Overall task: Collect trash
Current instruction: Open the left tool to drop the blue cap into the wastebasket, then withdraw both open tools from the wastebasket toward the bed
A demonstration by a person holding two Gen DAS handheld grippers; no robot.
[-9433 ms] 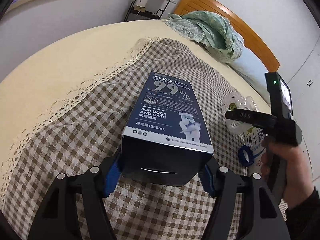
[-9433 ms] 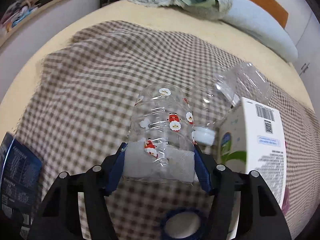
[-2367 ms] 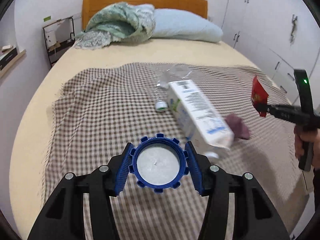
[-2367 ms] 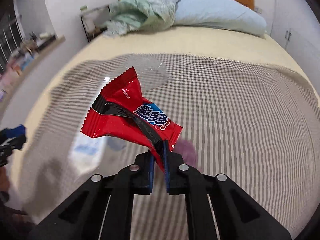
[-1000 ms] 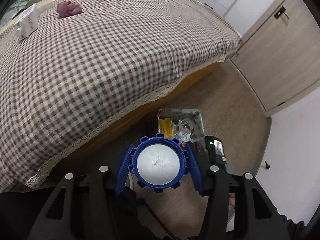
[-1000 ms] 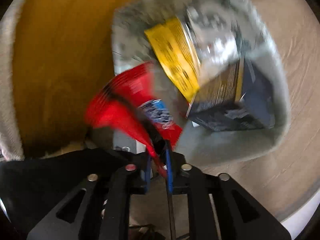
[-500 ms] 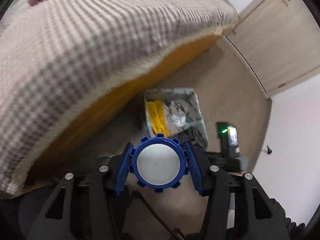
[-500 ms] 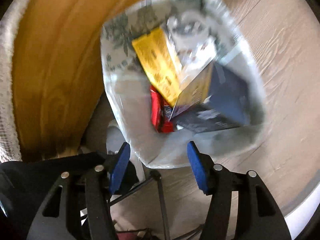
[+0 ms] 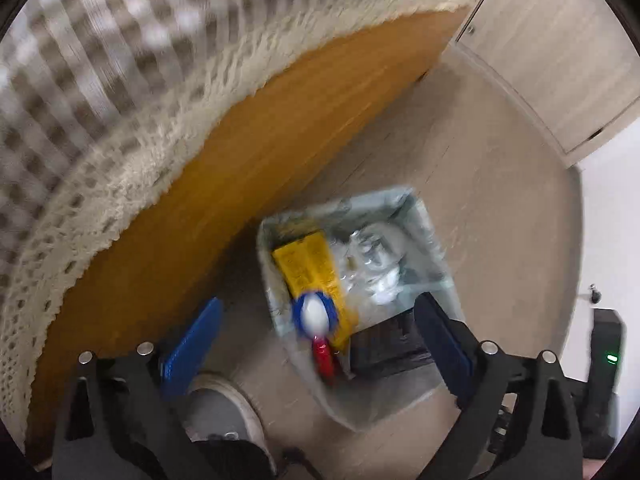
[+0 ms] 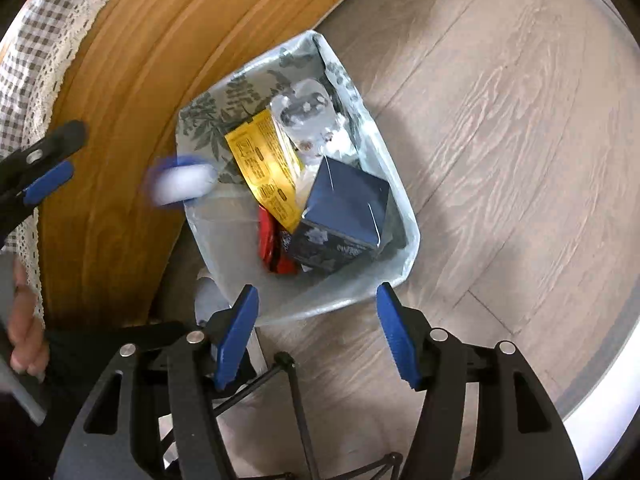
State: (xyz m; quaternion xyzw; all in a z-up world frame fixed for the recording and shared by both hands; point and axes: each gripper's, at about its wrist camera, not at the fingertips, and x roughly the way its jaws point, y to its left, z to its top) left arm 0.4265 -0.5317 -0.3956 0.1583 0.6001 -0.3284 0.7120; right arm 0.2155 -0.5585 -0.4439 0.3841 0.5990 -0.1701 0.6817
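A: Pale wood-plank floor (image 10: 500,128), the orange-brown wooden bed side (image 10: 132,92) with its brown-and-white checked, lace-edged cover (image 9: 80,92) hanging over it, and a cupboard door in the corner. Against the bed stands the rectangular bin lined with a pale leaf-printed plastic bag (image 10: 224,100).

B: And the step in hand?

A: Dropping the round blue-rimmed white lid (image 10: 182,184). The left gripper (image 9: 316,344) has just been opening; its jaws are spread wide with nothing between the pads, and the lid is a blur in the air over the bin's near rim. I'd keep that gripper above the opening until the lid settles inside, since it looks close to the edge on the bed side.

B: The right gripper (image 10: 318,336)?

A: Jaws parted, empty, hovering over the bin's near edge. It should clear sideways so the two don't knock.

B: Count what's in the bin.

A: One dark blue cardboard carton (image 10: 340,216), one yellow printed packet (image 10: 268,168), one clear crumpled plastic bottle (image 10: 304,116), one red snack wrapper (image 10: 270,244) tucked under the carton's corner. With the lid, five pieces. A person's grey shoe (image 9: 224,408) stands beside the bin
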